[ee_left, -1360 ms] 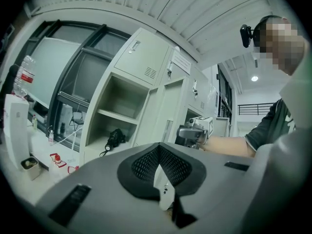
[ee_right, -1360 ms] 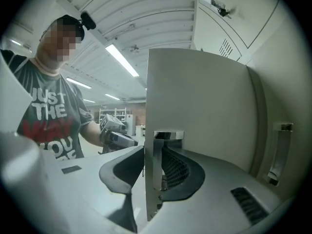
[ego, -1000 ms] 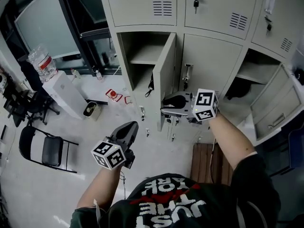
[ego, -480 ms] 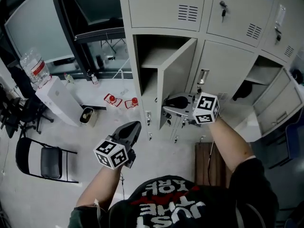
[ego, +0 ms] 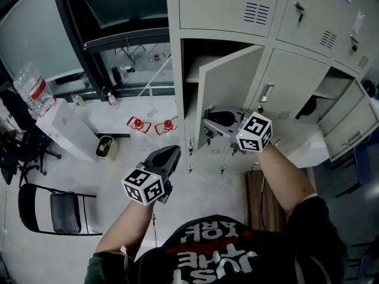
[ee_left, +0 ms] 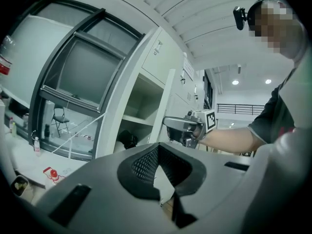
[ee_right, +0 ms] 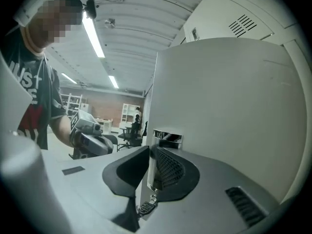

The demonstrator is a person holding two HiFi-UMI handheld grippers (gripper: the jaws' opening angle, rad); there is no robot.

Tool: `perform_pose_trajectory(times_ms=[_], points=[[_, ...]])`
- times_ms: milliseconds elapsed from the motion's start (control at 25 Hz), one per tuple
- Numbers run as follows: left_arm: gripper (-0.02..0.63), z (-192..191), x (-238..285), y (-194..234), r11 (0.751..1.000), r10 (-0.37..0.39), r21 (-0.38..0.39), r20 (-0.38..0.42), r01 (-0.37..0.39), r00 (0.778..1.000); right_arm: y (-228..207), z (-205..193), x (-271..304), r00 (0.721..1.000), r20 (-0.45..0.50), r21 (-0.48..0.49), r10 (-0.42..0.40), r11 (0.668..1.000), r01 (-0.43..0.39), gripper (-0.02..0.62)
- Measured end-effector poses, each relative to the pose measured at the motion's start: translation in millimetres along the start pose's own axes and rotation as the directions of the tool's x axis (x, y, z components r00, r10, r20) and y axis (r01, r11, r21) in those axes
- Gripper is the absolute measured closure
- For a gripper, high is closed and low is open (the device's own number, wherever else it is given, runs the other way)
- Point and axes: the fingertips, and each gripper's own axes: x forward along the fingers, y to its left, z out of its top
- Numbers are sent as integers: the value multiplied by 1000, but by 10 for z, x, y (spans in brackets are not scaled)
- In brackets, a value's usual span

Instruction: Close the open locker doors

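The lower-row locker [ego: 190,70] stands open, with its grey door [ego: 228,93] swung partway out. My right gripper [ego: 207,122] is at that door's free edge, and its jaws have just been closing on it. In the right gripper view the door [ee_right: 224,111] fills the right side. Its edge, below the chrome lock plate [ee_right: 168,136], sits pinched inside my right gripper [ee_right: 152,152], and keys [ee_right: 146,207] hang underneath. My left gripper [ego: 170,154] hovers over the floor in front of the locker, shut and empty. The left gripper view shows my left gripper [ee_left: 159,147] pointing at the open locker [ee_left: 139,111].
A second locker [ego: 320,93] at the right is open, its door [ego: 349,126] hanging out. On the floor are a folding chair [ego: 56,209], a white box [ego: 62,129], a water bottle [ego: 29,87], red items [ego: 151,124] and a wooden board [ego: 260,194].
The view has shifted along the lockers, and both grippers have moved with it. The right gripper's jaws have narrowed onto the door's edge. The door now shows more of its face.
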Motion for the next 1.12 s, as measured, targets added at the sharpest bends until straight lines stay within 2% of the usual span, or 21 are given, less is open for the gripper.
perform_pose_trajectory(times_ms=[280,600,1120], points=[[598,98,90,320,999,-34,3,8,34,999,-305,34,384,986,-4,12,-166,986,166,526],[598,184,155,574,999,-49,3,26,49,998,-709,38,714,938,-23,30,-346,938,346,531],[598,226,106,806,999,-32,3,37,32,999,-1142,19,941,864,-55,65,-501,861,504,535]])
